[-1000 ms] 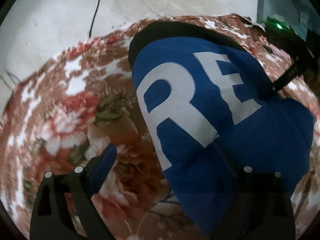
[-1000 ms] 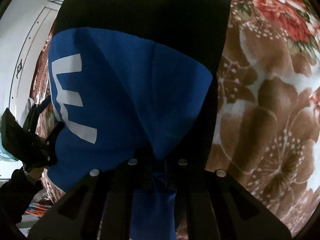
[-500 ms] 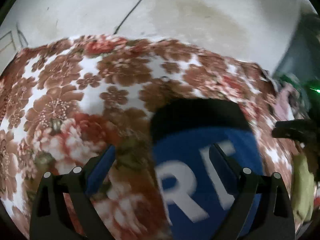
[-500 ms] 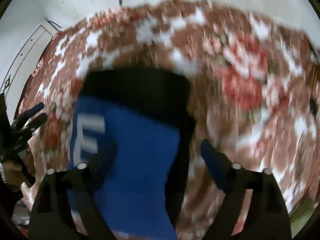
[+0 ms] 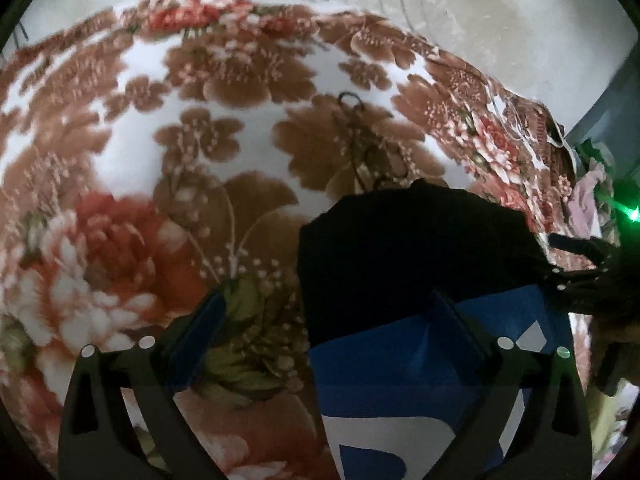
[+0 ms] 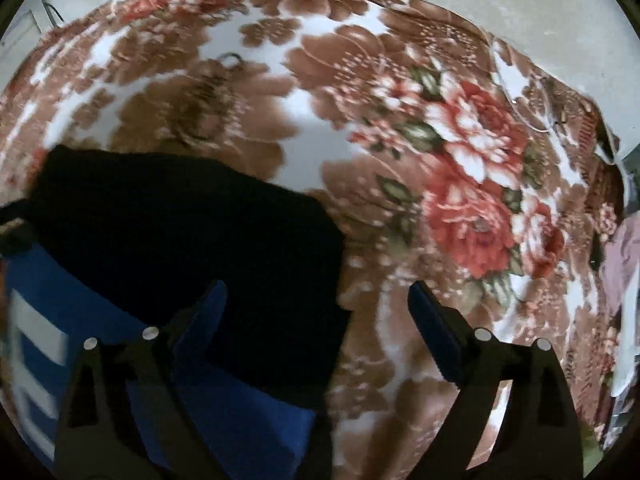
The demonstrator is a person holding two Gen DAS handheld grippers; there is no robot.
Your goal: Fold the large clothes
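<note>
Lying folded on the floral blanket [image 5: 224,92] is the garment [image 5: 416,264], black part far, blue near. Left gripper [image 5: 332,320] has just been opening, spread wide with nothing pinched. Right gripper [image 6: 316,308] also just opened, hanging empty over the garment's right edge.

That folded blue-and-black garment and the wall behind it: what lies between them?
Only the flowered blanket, with a thin dark cord lying on it, between the garment and the wall. Both views show it.
</note>
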